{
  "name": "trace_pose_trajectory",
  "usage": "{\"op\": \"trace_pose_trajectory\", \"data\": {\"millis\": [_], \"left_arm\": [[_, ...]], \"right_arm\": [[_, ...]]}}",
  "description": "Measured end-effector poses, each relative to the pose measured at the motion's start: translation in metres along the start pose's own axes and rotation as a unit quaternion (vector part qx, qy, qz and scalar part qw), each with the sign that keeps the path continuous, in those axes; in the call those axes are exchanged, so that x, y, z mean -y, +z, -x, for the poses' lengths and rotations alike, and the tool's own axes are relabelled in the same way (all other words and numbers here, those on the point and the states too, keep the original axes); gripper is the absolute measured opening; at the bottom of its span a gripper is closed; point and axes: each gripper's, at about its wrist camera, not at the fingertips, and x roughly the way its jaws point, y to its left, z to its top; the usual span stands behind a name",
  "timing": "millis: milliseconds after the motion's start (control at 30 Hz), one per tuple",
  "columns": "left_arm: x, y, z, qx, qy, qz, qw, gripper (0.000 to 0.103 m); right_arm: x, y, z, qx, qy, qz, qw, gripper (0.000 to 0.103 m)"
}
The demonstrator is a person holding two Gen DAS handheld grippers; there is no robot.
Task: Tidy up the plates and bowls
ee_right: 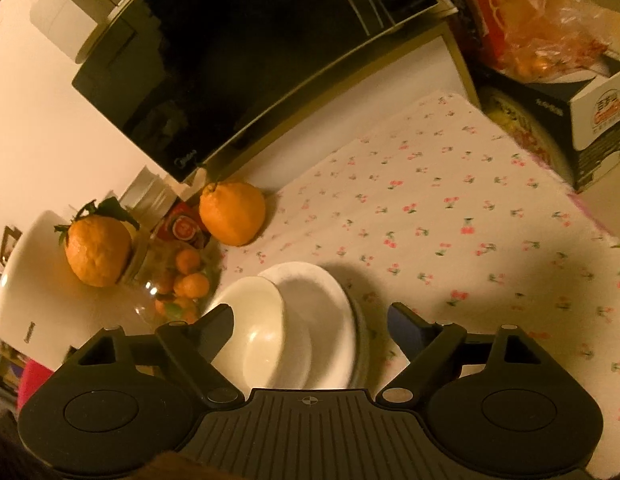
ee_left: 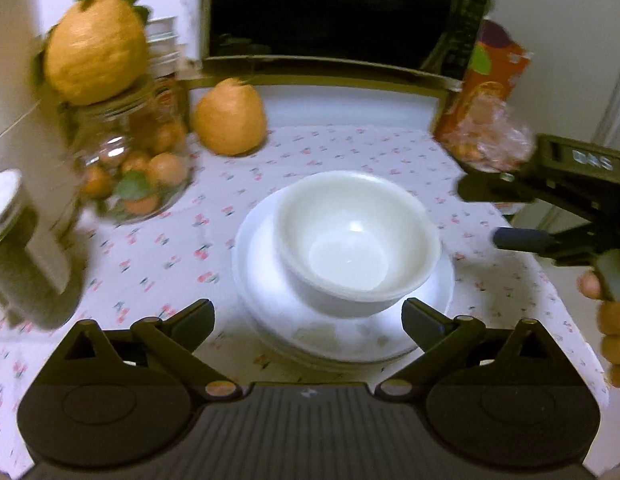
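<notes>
A nested stack of white bowls (ee_left: pixel 356 240) sits on a stack of white plates (ee_left: pixel 262 268) in the middle of the cherry-print cloth. My left gripper (ee_left: pixel 308 312) hangs just short of the stack, open wide, its fingers apart from bowl and plates. At the right of the left wrist view, my right gripper (ee_left: pixel 480 214) is open beside the bowls and holds nothing. In the right wrist view the bowl (ee_right: pixel 262 332) and plates (ee_right: pixel 334 320) lie between and beyond the open fingers of the right gripper (ee_right: pixel 310 316), with no contact.
A glass jar of small oranges (ee_left: pixel 138 168) stands left, with a big citrus (ee_left: pixel 94 48) on top; another citrus (ee_left: pixel 230 118) lies behind. A microwave (ee_left: pixel 326 12) fills the back. A red box and bagged oranges (ee_left: pixel 486 120) stand at back right, and a cardboard box (ee_right: pixel 598 120) at far right.
</notes>
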Motion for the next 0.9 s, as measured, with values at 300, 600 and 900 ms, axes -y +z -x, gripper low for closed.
{"op": "trace_pose_trajectory", "data": {"millis": [300, 600, 900], "left_arm": [[0.0, -0.009, 0.02, -0.013, 0.026, 0.04, 0.9988, 0.102], [0.002, -0.022, 0.026, -0.037, 0.068, 0.054, 0.9955, 0.102], [0.003, -0.034, 0.029, -0.075, 0.101, 0.086, 0.9884, 0.103]], "right_arm": [[-0.003, -0.015, 0.026, -0.023, -0.05, 0.061, 0.997, 0.087], [-0.015, -0.039, 0.045, -0.043, -0.083, 0.117, 0.989, 0.092], [-0.028, -0.06, 0.055, -0.054, -0.105, 0.173, 0.978, 0.092]]}}
